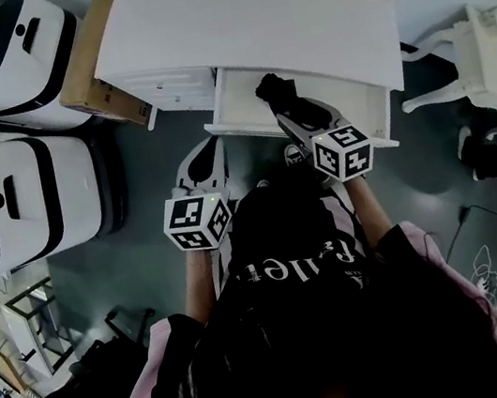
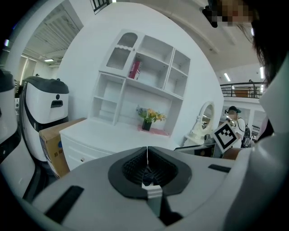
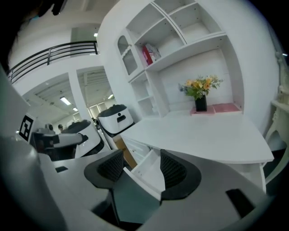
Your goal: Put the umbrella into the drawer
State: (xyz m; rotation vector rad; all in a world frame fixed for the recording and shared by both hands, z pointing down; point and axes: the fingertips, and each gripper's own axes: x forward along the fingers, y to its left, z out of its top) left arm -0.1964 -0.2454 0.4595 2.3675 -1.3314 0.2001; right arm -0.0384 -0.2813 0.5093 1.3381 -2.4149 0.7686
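Under the white desk [image 1: 246, 22], toward 12 o'clock in the head view: a drawer [image 1: 237, 105] standing open, white inside. Over its front edge, the right gripper [image 3: 141, 169], with its marker cube [image 1: 343, 152] nearest the body and its fingers aimed toward 11 o'clock. Jaws wide apart in the right gripper view, clamped on nothing. Between them only the drawer's front corner, a strip of its white interior and dark floor beneath.

At that gripper's far end in the head view, over the middle of the drawer, a black shape [image 1: 275, 91]. Cannot tell whether umbrella or the gripper's own dark pads. Umbrella's place therefore uncertain. If that shape, then inside the drawer, just past the right fingertips at 11 o'clock and free of the jaws.

Toward 8 o'clock of the right gripper, the left gripper [image 2: 147, 155], over grey floor, short of the drawer's front-left corner and well apart from the black shape. Jaws pressed together along a thin seam in the left gripper view, nothing between them. Beyond them, the desk top, a white shelf unit [image 2: 144, 76] and a small vase of flowers [image 2: 149, 118] on a pink mat.

At 9 and 10 o'clock of the drawer in the head view, two white-and-black machines [image 1: 29, 198]. Just beside the desk's left end, a cardboard box [image 1: 92, 68].
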